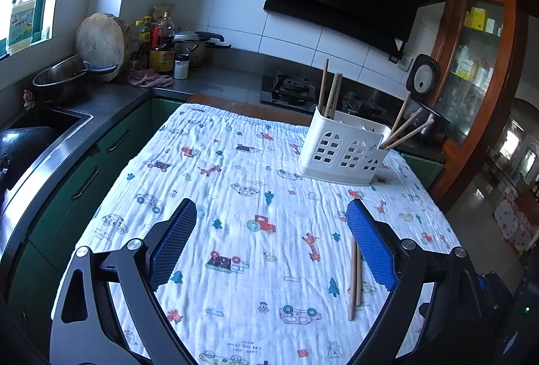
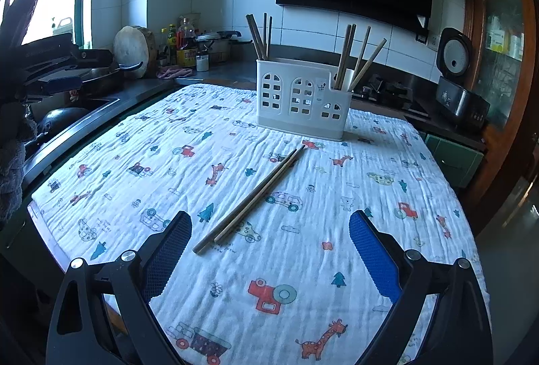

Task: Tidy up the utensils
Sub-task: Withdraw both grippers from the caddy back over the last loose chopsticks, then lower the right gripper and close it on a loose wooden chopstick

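Covering your tabletop, a printed cloth (image 2: 188, 183) carries two chopsticks (image 2: 251, 198) lying before the white holder (image 2: 299, 102); both your tools (image 1: 271, 242) (image 2: 269, 250) gape empty, kitchen counter (image 1: 215, 83) beyond.

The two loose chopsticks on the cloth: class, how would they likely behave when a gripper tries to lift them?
The chopsticks look thin, straight and wooden, so probably stiff and light. They lie flat, side by side on the soft, wrinkled cloth, so pinching one may nudge the other, or snag fabric. Being slender, they could roll or pivot if grabbed near one end.
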Available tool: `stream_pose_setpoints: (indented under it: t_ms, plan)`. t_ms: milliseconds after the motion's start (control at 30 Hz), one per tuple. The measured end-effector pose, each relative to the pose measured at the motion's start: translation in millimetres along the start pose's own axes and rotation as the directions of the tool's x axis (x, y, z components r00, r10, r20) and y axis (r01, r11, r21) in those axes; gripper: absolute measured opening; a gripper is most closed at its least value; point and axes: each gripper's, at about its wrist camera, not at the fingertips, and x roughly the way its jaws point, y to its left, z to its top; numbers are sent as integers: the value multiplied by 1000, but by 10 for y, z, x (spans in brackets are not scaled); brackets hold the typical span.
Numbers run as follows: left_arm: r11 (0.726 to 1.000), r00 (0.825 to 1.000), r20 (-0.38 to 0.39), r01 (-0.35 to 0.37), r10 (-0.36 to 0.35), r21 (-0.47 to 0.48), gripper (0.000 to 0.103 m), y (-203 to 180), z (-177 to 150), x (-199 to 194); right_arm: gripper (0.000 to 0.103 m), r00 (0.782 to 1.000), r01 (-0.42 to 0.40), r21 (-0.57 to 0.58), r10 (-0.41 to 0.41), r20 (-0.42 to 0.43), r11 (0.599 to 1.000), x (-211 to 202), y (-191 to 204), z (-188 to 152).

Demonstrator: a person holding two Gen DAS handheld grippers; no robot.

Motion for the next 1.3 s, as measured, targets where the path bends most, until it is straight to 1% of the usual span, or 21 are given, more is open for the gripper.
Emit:
stream_pose_setpoints:
  t_ms: [267,500,800,900,1033,1100,1200,1300]
  plan:
    - [1000,1000,4,0,0,-8,90,79,2,7,91,1000,-3,-7,3,-2,1000,44,54,40]
    - [1000,1000,5,2,-2,-7,90,73,3,17,88,1000,-8,-6,8,-3,1000,55,65,46]
    - [999,999,10,38,-38,-5,90,65,-17,-2,80,1000,-17,23,17,-19,1000,105,-20,46]
    - [999,999,1,47,-47,3,90,78,-46,15,75,999,-19,33,20,-29,999,148,-44,42]
    - [998,998,-11,61,-61,14,90,92,-91,53,63,998,-22,50,25,-60,999,260,-67,23]
    - [997,997,-19,73,-73,14,90,110,-111,78,60,996,-22,65,27,-80,998,323,-91,9]
    - [997,997,-20,73,-72,21,90,120,-126,116,51,992,-29,98,40,-117,995,427,-135,-5]
    - [996,996,-26,80,-80,27,90,134,-141,154,47,988,-42,124,60,-143,991,514,-134,4]
